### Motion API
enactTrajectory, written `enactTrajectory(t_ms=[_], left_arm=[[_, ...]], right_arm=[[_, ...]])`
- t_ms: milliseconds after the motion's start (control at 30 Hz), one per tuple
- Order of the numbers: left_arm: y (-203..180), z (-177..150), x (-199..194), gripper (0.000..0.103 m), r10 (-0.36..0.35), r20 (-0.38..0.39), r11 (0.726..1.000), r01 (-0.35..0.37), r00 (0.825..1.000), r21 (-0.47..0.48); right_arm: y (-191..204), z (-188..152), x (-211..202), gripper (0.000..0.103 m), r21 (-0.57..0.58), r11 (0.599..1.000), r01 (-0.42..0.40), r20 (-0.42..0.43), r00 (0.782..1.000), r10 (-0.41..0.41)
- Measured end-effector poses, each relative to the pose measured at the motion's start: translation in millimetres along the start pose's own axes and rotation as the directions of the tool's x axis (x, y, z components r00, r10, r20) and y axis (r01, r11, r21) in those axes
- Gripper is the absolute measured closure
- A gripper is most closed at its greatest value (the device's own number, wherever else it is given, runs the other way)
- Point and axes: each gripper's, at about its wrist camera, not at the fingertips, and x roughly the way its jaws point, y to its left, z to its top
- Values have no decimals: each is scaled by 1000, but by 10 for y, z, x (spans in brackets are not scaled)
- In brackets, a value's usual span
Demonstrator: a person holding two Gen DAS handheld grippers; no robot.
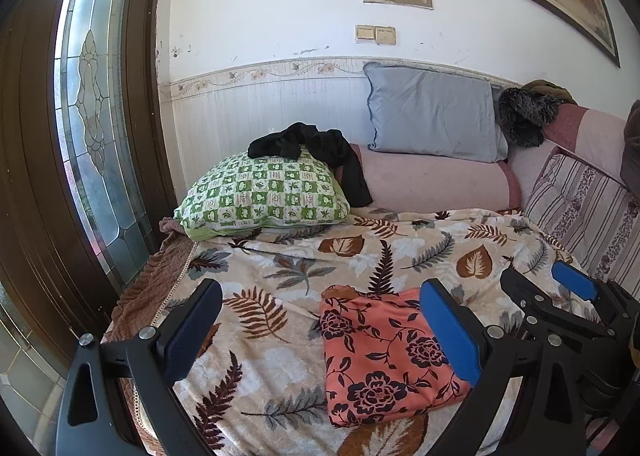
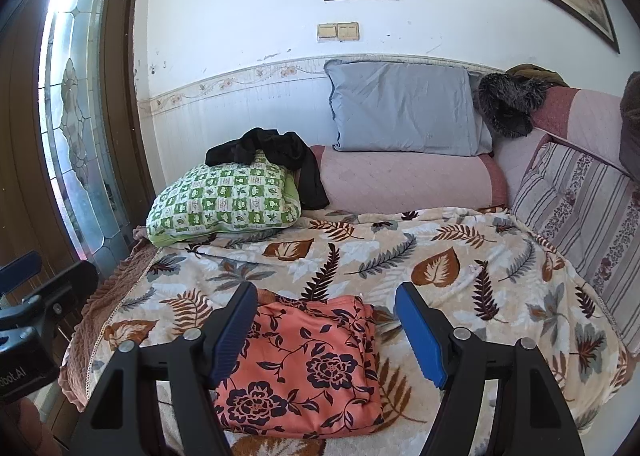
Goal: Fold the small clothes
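I hold both tools, left (image 1: 320, 332) and right (image 2: 326, 332), apart and empty above the folded garment (image 2: 308, 368), which lies flat on the bed (image 2: 460, 256), apparently finished.

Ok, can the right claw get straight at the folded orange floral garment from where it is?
Probably yes. The right claw is open and empty, with the folded orange floral garment lying flat on the leaf-print blanket directly ahead between its fingers. Nothing lies between them.
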Motion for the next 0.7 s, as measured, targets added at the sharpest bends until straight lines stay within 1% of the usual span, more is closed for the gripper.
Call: enactTrajectory(t_ms=[433,633,700], left_arm=[[19,26,106,4,-20,-11,1000,20,1000,-2],[-10,30,200,4,-20,6,1000,20,1000,4],[-3,29,307,4,-27,-8,1000,27,1000,-3]], right_arm=[[57,-1,83,28,-12,1000,21,-12,1000,-21],[26,18,218,28,-3,1000,14,-25,1000,-14],[-10,20,305,28,-3,1000,4,-32,999,-4]])
